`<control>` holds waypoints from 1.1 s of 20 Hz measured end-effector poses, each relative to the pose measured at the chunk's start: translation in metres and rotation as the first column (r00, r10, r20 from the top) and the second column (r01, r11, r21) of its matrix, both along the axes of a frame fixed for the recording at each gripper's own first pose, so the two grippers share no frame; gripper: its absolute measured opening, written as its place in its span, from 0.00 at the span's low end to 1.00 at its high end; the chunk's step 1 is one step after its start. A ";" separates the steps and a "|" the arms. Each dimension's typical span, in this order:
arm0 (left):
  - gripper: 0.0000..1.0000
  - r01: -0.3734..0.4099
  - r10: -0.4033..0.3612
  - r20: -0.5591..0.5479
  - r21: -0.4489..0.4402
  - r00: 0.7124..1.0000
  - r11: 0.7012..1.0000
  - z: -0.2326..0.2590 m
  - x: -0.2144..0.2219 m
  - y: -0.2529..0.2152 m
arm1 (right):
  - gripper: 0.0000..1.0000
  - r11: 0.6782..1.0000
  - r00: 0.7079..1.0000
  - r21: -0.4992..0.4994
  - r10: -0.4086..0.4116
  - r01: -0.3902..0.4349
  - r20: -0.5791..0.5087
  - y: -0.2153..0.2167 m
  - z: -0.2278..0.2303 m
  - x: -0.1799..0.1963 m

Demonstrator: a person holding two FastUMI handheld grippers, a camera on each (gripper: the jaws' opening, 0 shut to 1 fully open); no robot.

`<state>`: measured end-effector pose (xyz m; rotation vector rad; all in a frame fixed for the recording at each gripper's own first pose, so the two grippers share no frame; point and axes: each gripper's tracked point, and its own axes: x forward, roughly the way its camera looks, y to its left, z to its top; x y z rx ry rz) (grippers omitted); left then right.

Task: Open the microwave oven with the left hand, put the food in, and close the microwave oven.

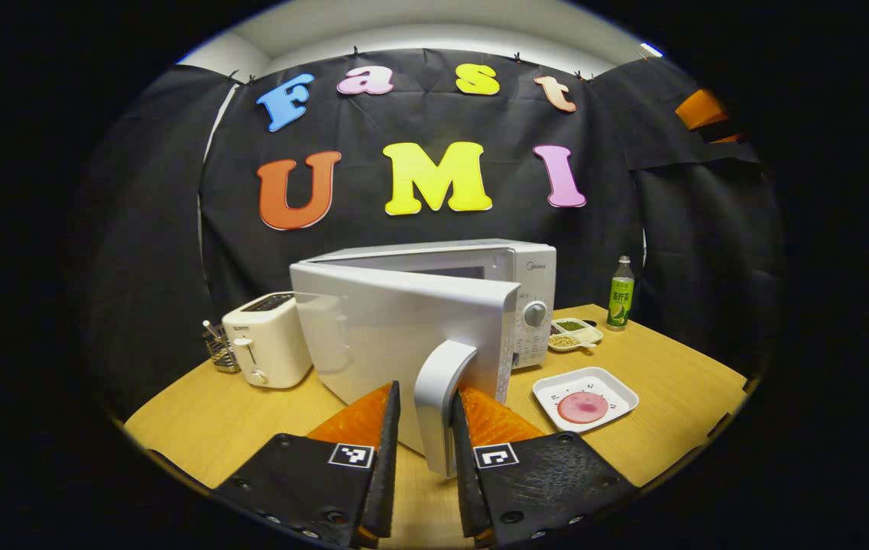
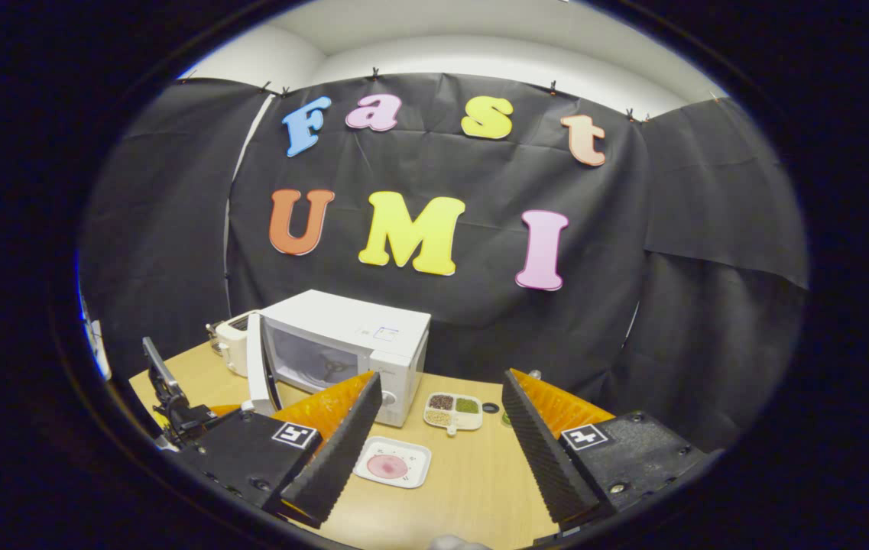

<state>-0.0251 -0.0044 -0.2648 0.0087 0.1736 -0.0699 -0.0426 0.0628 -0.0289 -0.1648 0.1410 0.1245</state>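
Left gripper view: left gripper (image 1: 426,431) fingers clamp microwave (image 1: 480,263) (Midea) door handle (image 1: 438,405); right gripper (image 2: 442,435) fingers apart.

White microwave (image 1: 480,290) ajar, food (image 1: 582,406) outside

Right tool (image 2: 442,428) wide apart above table (image 2: 472,481), microwave (image 2: 342,351) door ajar, food plate (image 2: 392,463) beside it

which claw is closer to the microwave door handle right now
Left. The left claw has the door handle between its fingers on the swung-open microwave. The right claw hangs open farther back, above the white plate.
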 end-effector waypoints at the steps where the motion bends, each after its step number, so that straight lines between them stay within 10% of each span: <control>1: 0.38 -0.016 0.016 -0.015 0.008 1.000 1.000 -0.004 -0.008 0.010 | 0.97 1.000 1.000 0.001 0.015 -0.015 -0.005 0.008 -0.002 -0.003; 2: 0.56 -0.044 0.044 -0.011 0.025 0.999 0.999 -0.003 -0.014 0.024 | 0.97 1.000 1.000 0.002 0.027 -0.027 -0.005 0.015 -0.003 -0.005; 8: 0.79 -0.133 0.134 -0.019 0.051 0.991 0.990 -0.001 -0.047 0.076 | 1.00 0.995 0.995 0.005 0.097 -0.097 -0.031 0.046 -0.017 -0.012; 22: 0.95 -0.384 0.396 -0.058 0.154 0.916 0.911 -0.010 -0.102 0.199 | 1.00 0.987 0.984 0.009 0.159 -0.159 -0.077 0.058 -0.049 -0.001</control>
